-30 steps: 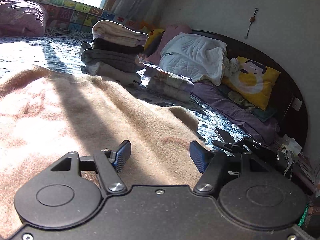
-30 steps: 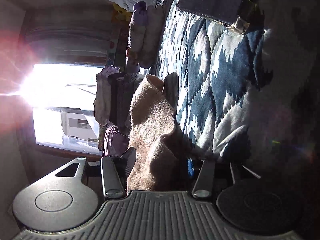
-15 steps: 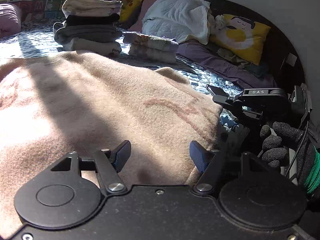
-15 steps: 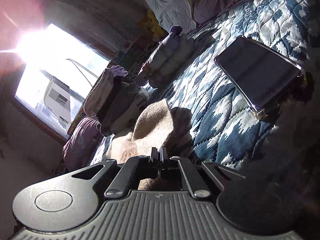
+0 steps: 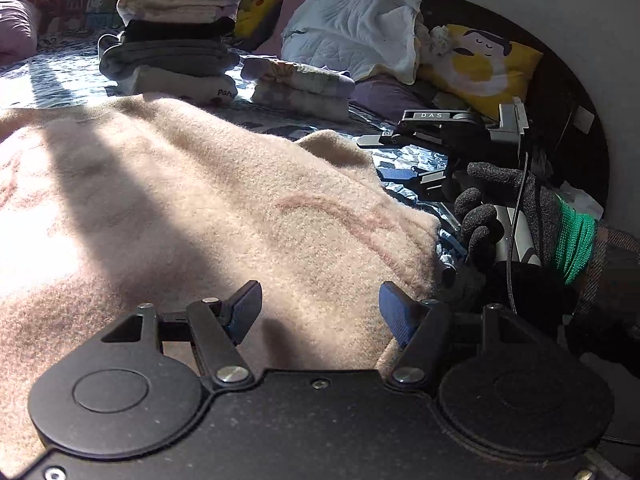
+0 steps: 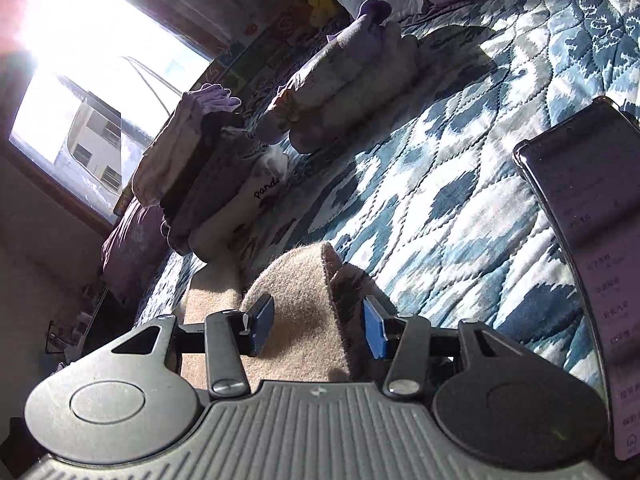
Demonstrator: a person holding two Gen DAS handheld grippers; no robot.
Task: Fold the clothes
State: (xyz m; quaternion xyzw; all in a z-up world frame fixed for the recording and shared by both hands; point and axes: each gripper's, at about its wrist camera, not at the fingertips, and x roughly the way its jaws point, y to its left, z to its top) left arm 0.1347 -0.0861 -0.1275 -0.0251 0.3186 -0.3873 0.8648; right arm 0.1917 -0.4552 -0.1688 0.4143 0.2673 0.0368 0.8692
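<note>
left gripper point(image 5: 320, 314) jaws apart, over near edge of beige sweater point(image 5: 192, 216) spread on quilted bed point(image 6: 460, 184). right gripper point(image 6: 318, 326) jaws apart, straddling sweater's raised fold. folded stacks point(image 5: 172, 40) far.

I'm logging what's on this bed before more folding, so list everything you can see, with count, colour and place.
sweater: one, beige-pink, spread on the quilt under both tongs.
tall stack of folded clothes: one, cream, black, grey and white layers, beyond the sweater.
small folded pile: one, lilac and cream, beside the tall stack.
quilt: one, blue and white, covering the bed.
phone: one, dark, on the quilt at right.
white bedding: one, at the headboard.
yellow cushion: one, by the headboard.
gloved hand: one, black glove, green cuff, holding the right tongs.
left tongs: open over the sweater.
right tongs: open around a sweater fold.
</note>
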